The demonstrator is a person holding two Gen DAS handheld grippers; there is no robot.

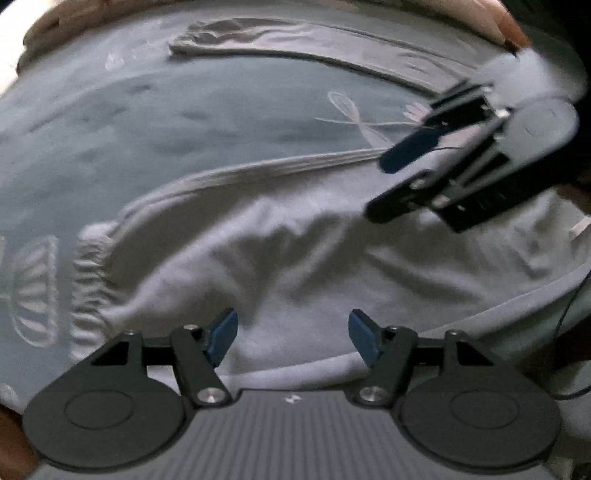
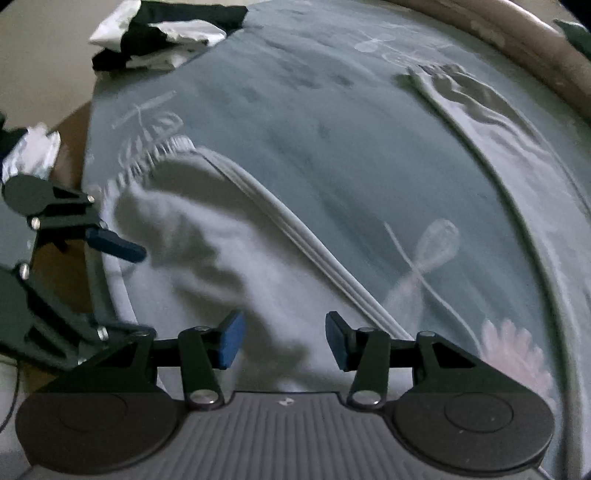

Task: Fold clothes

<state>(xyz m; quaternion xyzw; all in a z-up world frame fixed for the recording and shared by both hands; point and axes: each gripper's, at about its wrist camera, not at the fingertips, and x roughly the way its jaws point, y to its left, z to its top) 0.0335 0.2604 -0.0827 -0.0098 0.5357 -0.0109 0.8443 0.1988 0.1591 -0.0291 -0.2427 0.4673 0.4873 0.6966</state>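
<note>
Pale grey ribbed-cuff fleece trousers [image 1: 280, 240] are spread beneath both downward-tilted tongs, left gripper [image 1: 293, 338] and right gripper [image 2: 284, 341], each held apart, empty.

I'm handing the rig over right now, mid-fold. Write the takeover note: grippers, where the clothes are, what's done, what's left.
Left gripper: open, nothing between the pads, hovering over the grey trousers.
Right gripper: open, empty, over the same trousers, close beside the left.
Trousers: on the teal floral bedsheet, one leg lying near the grippers with its elastic cuff puckered, the other leg stretched across the far side. Legs apart, so no fold shows yet.
Black-and-white clothes sit piled at the bed's far corner.
Left: bring the legs together, fold the trousers.
</note>
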